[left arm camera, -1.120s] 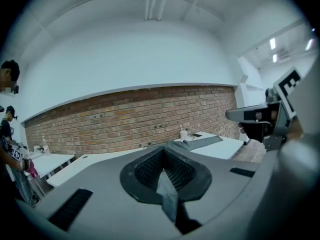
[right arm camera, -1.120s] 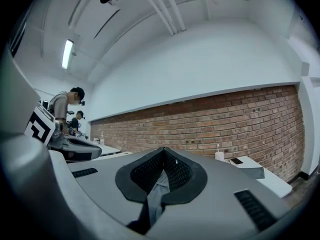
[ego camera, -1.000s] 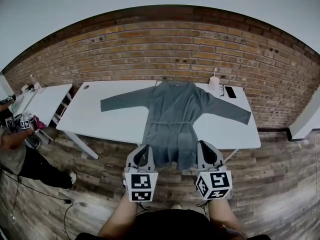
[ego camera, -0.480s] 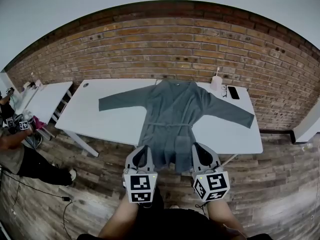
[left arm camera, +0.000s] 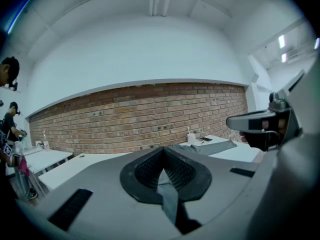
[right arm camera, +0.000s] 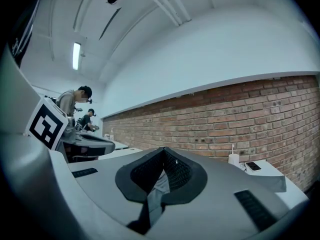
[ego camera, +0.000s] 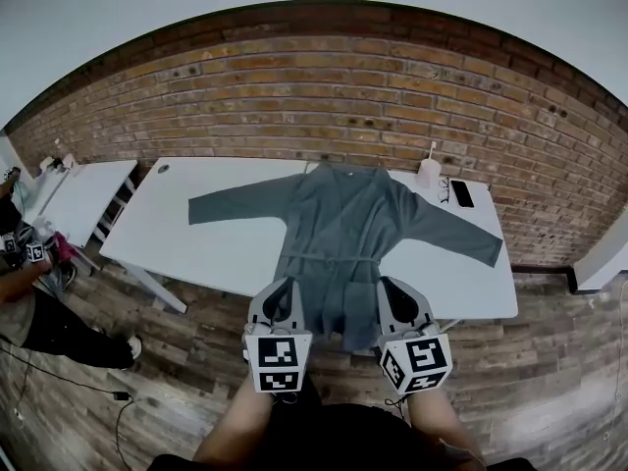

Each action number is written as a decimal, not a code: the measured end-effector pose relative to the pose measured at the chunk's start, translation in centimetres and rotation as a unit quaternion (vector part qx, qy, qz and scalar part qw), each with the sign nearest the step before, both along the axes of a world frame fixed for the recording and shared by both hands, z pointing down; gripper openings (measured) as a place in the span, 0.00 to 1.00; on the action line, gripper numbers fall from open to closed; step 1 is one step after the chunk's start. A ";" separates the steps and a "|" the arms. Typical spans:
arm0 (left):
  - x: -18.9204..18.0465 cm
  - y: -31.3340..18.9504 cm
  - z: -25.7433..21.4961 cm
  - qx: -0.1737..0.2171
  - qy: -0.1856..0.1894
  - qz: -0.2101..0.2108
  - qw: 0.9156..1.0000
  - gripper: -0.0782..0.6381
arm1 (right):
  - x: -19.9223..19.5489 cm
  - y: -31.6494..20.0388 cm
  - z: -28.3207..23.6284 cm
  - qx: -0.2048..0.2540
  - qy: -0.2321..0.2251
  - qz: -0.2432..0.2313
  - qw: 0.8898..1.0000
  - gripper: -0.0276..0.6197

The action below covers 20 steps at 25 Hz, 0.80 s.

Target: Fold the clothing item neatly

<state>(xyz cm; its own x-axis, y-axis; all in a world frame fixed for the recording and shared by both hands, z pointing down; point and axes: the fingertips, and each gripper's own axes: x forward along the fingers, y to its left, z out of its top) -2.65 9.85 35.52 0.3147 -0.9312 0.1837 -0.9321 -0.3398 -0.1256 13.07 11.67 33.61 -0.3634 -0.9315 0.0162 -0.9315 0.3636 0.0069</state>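
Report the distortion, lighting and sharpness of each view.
Head view: fisheye bows the brick wall into an arch; light is even, the grey garment sharp. Left gripper view: dark vignetted corners, the left hand-held gripper looms large in the foreground. Right gripper view: a bright ceiling light, same vignette.

Your left claw [ego camera: 285, 288] and right claw [ego camera: 392, 287] sit side by side low in the head view. Both point away from you, roughly level, with their marker cubes [ego camera: 278, 364] facing up toward your head. Each claw's jaws are closed tight with a fold of the grey garment [ego camera: 335, 226] pinched between the pads (each gripper view shows cloth trailing out of the seam). Your left forearm [ego camera: 234, 428] and right forearm [ego camera: 444, 430] reach forward behind them, apart and about parallel.
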 end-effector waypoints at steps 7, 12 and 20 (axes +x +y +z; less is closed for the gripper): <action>-1.3 -5.2 0.8 -0.009 0.017 0.006 1.000 0.10 | -2.7 -4.4 1.7 -0.008 0.014 -0.023 1.000 0.05; -2.0 -10.6 0.7 -0.026 0.025 0.020 0.999 0.10 | -3.3 -9.2 1.0 -0.013 0.009 -0.006 1.000 0.05; -2.9 -19.5 0.9 -0.039 0.024 0.070 0.996 0.10 | -4.9 -17.1 0.8 -0.026 0.018 0.036 0.999 0.05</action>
<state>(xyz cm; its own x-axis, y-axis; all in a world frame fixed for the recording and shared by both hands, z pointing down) -5.54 -9.68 36.38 0.4511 -0.8609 0.2352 -0.8790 -0.4742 -0.0499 8.21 -5.45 34.45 -0.2929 -0.9530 0.0775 -0.9551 0.2954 0.0229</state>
